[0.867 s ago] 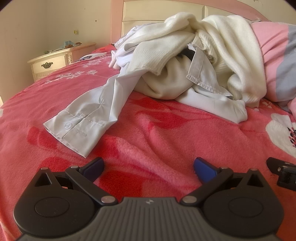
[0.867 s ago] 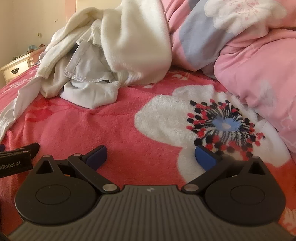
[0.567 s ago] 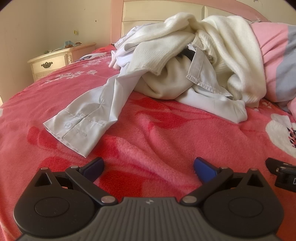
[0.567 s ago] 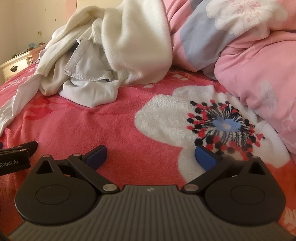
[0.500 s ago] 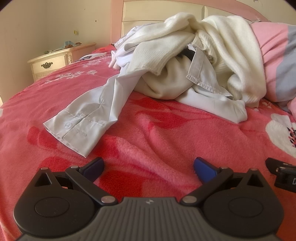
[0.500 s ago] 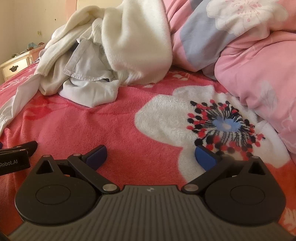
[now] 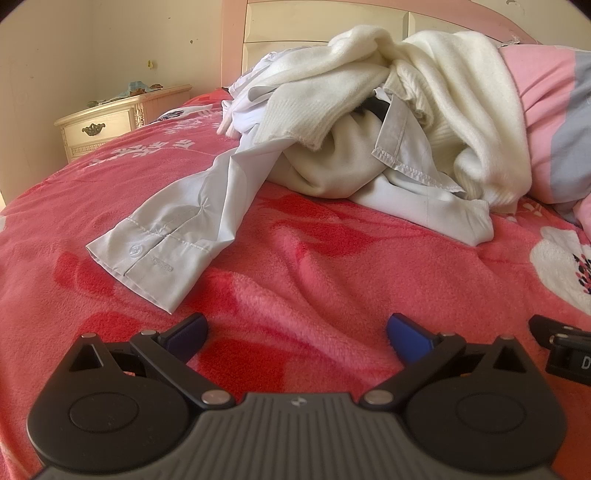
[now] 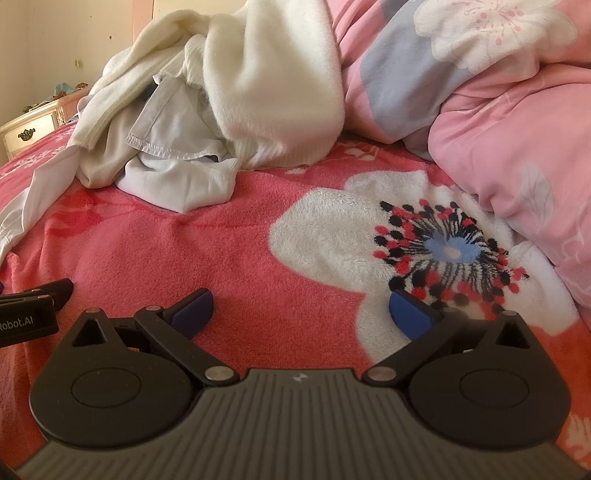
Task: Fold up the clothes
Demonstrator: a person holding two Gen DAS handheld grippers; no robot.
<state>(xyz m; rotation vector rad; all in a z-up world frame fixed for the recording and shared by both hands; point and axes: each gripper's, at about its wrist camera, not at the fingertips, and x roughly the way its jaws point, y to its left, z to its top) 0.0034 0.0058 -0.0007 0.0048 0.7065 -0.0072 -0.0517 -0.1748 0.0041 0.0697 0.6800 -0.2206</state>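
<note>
A heap of clothes (image 7: 369,122) lies on the red fleece bed cover (image 7: 314,266) by the headboard: a cream sweater (image 7: 472,96) on top and a pale grey shirt under it. The shirt's sleeve (image 7: 173,236) stretches out toward my left gripper (image 7: 297,334), which is open and empty just short of the cuff. In the right wrist view the same heap (image 8: 229,110) sits at the upper left. My right gripper (image 8: 301,312) is open and empty, low over the cover near a white flower print (image 8: 406,251).
A pink and grey quilt (image 8: 498,110) is bunched at the right. A cream nightstand (image 7: 110,125) stands left of the bed beside the headboard (image 7: 325,29). Each gripper shows at the edge of the other's view, the right gripper (image 7: 565,350) and the left gripper (image 8: 29,310).
The right gripper has drifted slightly, so the clothes heap sits a little differently in its view. The left gripper has not visibly moved. Both stay open.
</note>
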